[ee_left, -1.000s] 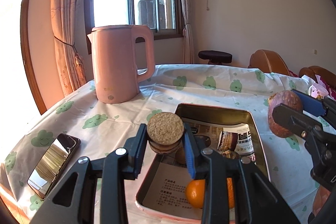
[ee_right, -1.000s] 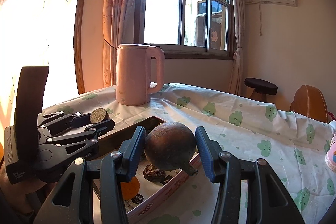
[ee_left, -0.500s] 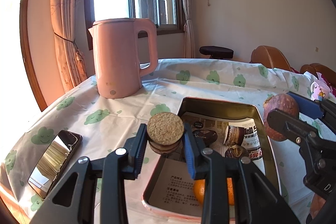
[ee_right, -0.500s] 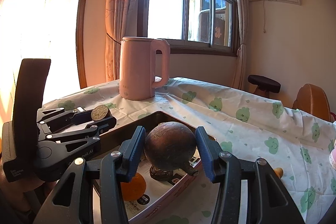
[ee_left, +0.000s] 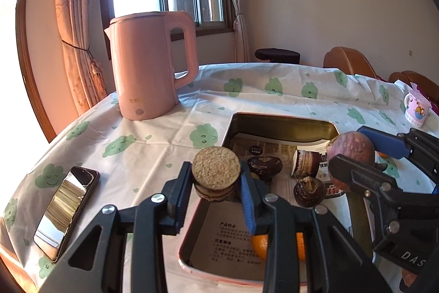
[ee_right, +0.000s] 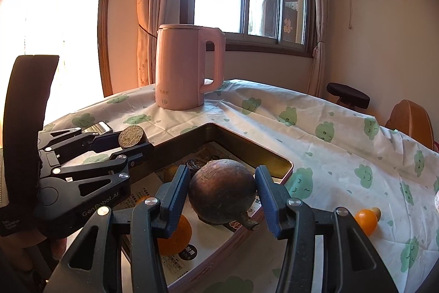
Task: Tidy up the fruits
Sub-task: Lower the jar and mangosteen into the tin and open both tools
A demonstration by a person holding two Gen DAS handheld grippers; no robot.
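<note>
Kettle (ee_left: 153, 65) beyond tin (ee_left: 282, 125); cloth (ee_left: 164, 133) bare

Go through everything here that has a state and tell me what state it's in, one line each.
Left gripper: shut on the round biscuit, above the tin's edge.
Right gripper: shut on the brown fruit, above the tin.
Tin: open, no lid, paper-lined, holding an orange and dark pieces.
Kettle: upright, lid shut.
Phone: flat on the cloth, screen up.
Small orange: on the cloth, outside the tin.
Mug: upright.

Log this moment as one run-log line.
left gripper: shut on round cake | right gripper: shut on brown fruit | both over tin tray | orange on tablecloth
</note>
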